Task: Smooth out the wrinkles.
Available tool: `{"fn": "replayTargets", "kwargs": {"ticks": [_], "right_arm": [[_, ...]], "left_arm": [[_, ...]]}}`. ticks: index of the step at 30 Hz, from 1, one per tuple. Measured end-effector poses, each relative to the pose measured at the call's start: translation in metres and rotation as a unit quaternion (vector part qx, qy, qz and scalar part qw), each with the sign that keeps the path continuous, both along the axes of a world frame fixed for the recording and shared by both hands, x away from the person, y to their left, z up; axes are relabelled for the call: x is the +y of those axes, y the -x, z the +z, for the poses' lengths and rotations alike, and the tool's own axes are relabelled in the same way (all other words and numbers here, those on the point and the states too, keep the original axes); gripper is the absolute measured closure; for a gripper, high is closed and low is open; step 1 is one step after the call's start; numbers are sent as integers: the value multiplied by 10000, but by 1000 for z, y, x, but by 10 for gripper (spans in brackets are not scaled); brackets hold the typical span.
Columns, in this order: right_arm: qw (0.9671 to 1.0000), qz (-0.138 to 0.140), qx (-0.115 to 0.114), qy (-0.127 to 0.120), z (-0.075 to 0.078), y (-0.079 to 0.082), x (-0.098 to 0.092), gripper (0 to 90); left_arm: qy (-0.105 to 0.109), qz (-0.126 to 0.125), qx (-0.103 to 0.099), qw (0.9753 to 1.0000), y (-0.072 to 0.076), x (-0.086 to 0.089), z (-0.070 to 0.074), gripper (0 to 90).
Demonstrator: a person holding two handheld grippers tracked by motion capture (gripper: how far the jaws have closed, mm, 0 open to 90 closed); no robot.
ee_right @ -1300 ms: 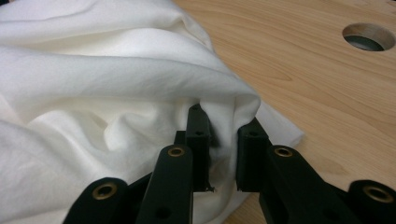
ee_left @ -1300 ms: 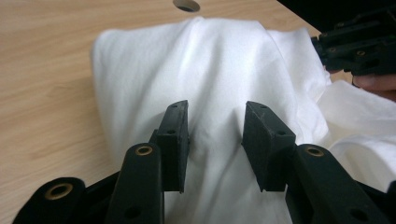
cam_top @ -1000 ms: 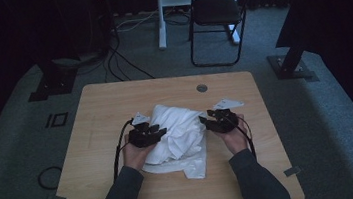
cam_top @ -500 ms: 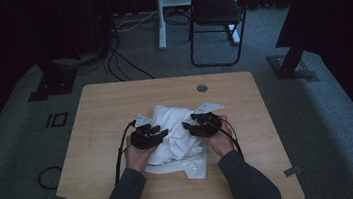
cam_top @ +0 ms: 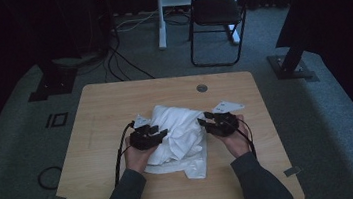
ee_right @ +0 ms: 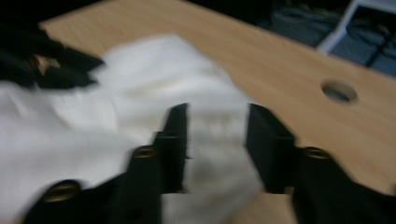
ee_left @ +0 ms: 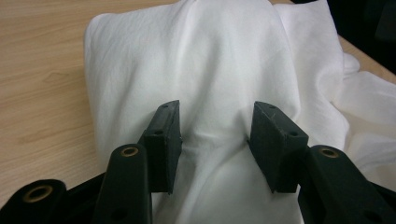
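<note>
A crumpled white cloth (cam_top: 178, 137) is seen at the centre of the high view, heaped on a light wooden table (cam_top: 95, 109), with one flat corner spread toward the lower middle of the frame. The left gripper (cam_top: 160, 132) is pressed against the cloth's left flank; in the left gripper view its jaws are spread apart, and a raised fold of cloth (ee_left: 215, 93) is bracketed between them without being pinched. The right gripper (cam_top: 203, 122) is placed at the cloth's right edge; in the blurred right gripper view its jaws are likewise parted, with cloth (ee_right: 140, 140) lying between them, and nothing is clamped. Bare tabletop is left open above the cloth up to a round cable hole (cam_top: 202, 88) in the upper middle, and wide margins remain toward the left and right table edges. A folding chair (cam_top: 217, 14) is visible on the carpet beyond the far edge, at the top of the frame.
</note>
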State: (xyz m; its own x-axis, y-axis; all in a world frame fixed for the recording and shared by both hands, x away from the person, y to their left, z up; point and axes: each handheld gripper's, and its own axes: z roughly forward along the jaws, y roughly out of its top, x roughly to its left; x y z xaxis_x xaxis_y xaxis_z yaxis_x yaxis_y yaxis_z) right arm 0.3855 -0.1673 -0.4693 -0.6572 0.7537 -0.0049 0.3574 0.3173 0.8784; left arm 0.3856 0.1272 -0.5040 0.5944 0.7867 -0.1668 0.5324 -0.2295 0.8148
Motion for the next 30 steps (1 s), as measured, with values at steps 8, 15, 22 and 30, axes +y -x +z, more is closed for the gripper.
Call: {"fn": "replayTargets", "kwargs": {"ticks": [8,15,22,30], "right_arm": [[9991,-106,378,151,-13,-37,39,506],[9986,-42,457,278,-15,-22,29,899],[9997,-52,162,164,1,3,-1,897],[9980,-122,459,429,-14,2,-3,896]], "left_arm": [[-98,18,-38,9999,1,-3,-2,537],[-96,87,-50,9999,1,-5,-3,539],[-53,27,-64,10000,1,-4,-4,538],[-36,32,-35,10000,1,-4,-4,536]]}}
